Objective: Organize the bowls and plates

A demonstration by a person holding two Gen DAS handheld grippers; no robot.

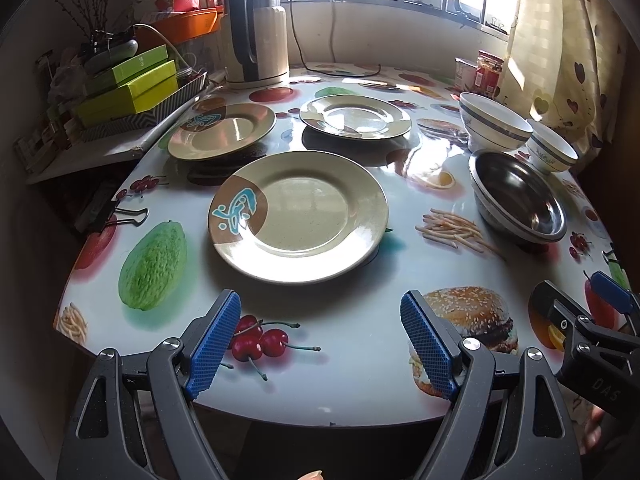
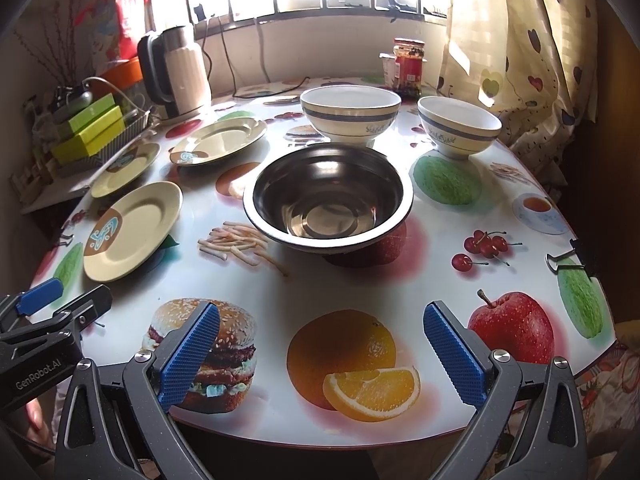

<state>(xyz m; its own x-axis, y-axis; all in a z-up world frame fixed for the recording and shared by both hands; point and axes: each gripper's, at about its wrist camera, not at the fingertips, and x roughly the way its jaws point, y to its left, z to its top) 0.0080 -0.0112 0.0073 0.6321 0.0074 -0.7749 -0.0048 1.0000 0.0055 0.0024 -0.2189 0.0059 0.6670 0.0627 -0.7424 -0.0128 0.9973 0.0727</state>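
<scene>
Three beige plates with a brown patch and blue mark lie apart on the table: a near plate (image 1: pixel 298 216) (image 2: pixel 134 230), a far-left plate (image 1: pixel 222 131) (image 2: pixel 126 170) and a far-middle plate (image 1: pixel 355 116) (image 2: pixel 219 140). To their right stands a steel bowl (image 1: pixel 518 200) (image 2: pixel 328 196), with a large white blue-banded bowl (image 1: pixel 494 124) (image 2: pixel 350 114) and a smaller one (image 1: pixel 552 150) (image 2: pixel 459 128) behind it. My left gripper (image 1: pixel 320 344) is open over the table's near edge, short of the near plate. My right gripper (image 2: pixel 320 356) is open too, over the near edge in front of the steel bowl. Neither holds anything.
The round table (image 2: pixel 280 292) has a glossy food-print cover held by binder clips (image 1: pixel 130 214) (image 2: pixel 568 260). An electric kettle (image 1: pixel 256 32) (image 2: pixel 176 72) and a jar (image 2: pixel 408 66) stand at the back. Green boxes (image 1: pixel 128 88) sit on a tray at left; a curtain (image 2: pixel 520 40) hangs at right.
</scene>
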